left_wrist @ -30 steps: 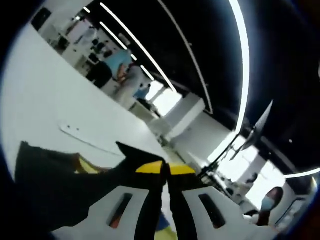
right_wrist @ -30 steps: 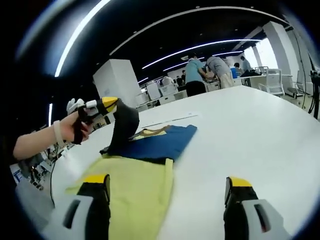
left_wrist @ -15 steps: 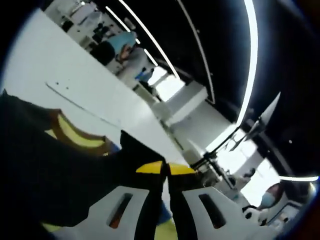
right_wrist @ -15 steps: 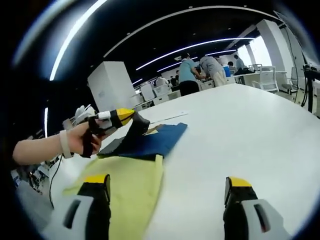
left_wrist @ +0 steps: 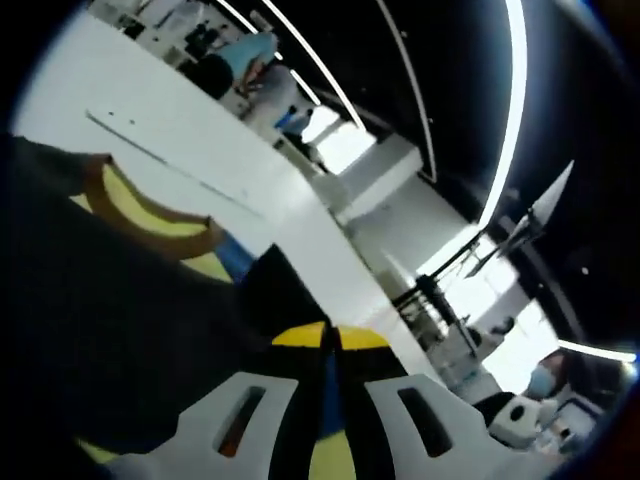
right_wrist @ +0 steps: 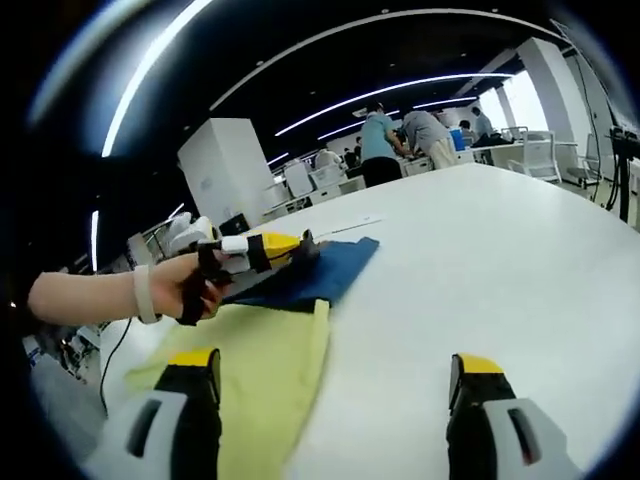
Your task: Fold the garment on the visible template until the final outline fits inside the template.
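In the left gripper view, the left gripper point(left_wrist: 331, 338) is seen with its yellow-tipped jaws pressed together on a fold of the dark blue garment point(left_wrist: 120, 330), whose cloth is bunched over the left jaw and spreads across the lower left of the view. A yellow collar band edged in brown point(left_wrist: 150, 215) is shown on the garment, and a strip of the yellow template point(left_wrist: 335, 455) is visible between the jaw bases. In the right gripper view, the same left gripper point(right_wrist: 268, 248) is held by a person's hand point(right_wrist: 190, 285) low over the white table point(right_wrist: 480, 260), its tips closed on the near edge of the garment point(right_wrist: 310, 272), which lies flat on the table at the far end of the template. The right gripper point(right_wrist: 340, 365) is seen with its jaws wide apart; nothing is gripped between them. Its left jaw stands over the yellow template point(right_wrist: 265, 370) and its right jaw over bare table; whether either touches the surface cannot be told. The template lies flat, its far edge tucked under the garment. People point(right_wrist: 400, 145) stand at desks beyond the table.
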{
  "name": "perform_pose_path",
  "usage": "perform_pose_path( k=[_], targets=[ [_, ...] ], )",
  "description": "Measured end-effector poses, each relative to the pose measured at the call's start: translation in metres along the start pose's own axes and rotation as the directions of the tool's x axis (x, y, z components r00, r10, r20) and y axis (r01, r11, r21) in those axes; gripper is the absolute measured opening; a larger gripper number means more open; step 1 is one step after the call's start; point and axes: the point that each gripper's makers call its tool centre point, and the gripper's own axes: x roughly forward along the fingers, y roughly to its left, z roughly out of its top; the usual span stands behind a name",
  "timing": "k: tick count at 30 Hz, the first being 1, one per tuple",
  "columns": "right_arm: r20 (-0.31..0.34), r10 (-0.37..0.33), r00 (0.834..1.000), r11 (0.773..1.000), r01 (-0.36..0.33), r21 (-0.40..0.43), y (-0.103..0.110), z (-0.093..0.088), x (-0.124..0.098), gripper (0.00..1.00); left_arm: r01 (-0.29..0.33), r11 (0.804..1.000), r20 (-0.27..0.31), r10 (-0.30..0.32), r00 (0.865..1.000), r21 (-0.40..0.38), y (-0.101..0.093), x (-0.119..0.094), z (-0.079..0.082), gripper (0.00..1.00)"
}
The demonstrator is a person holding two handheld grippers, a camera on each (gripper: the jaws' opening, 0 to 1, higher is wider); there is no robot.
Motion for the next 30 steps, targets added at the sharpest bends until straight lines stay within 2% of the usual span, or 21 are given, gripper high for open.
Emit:
perform_pose_path(
  k=[4, 12, 15, 20, 22, 28, 30],
  targets=[
    [0.003, 0.006, 1.0, 1.0, -0.006, 0.007, 0.001, 0.002, 0.0, 0.97, 0.008, 1.0, -0.004, -0.008, 1.0, -0.015, -0.002, 0.004, -0.004, 0.0],
    [0.0, 0.011, 1.0, 1.0, -0.011, -0.013, 0.001, 0.005, 0.0, 0.97, 0.003, 1.0, -0.049, -0.003, 0.999, -0.013, 0.002, 0.006, -0.018, 0.0],
    [0.004, 0.013, 1.0, 1.0, -0.013, -0.007, 0.002, 0.005, 0.001, 0.97, 0.013, 1.0, -0.053, -0.013, 0.999, 0.015, 0.001, 0.006, -0.018, 0.0],
    [-0.004, 0.018, 1.0, 1.0, -0.018, -0.012, 0.004, 0.005, 0.002, 0.97, 0.078, 0.991, -0.079, -0.07, 0.994, 0.105, -0.013, 0.003, -0.021, 0.0],
    [-0.004, 0.02, 1.0, 1.0, -0.02, -0.016, 0.005, 0.006, 0.002, 0.97, 0.091, 0.989, -0.09, -0.081, 0.993, 0.116, -0.017, 0.001, -0.023, 0.05],
    [-0.005, 0.04, 0.999, 0.999, -0.04, -0.034, 0.011, 0.011, 0.003, 0.99, 0.118, 0.973, -0.094, -0.101, 0.991, 0.2, -0.025, -0.003, -0.022, 0.35],
    [-0.009, 0.044, 0.999, 0.998, -0.044, -0.04, 0.012, 0.011, 0.004, 0.99, 0.12, 0.966, -0.093, -0.101, 0.991, 0.229, -0.028, -0.006, -0.021, 0.48]
  ],
)
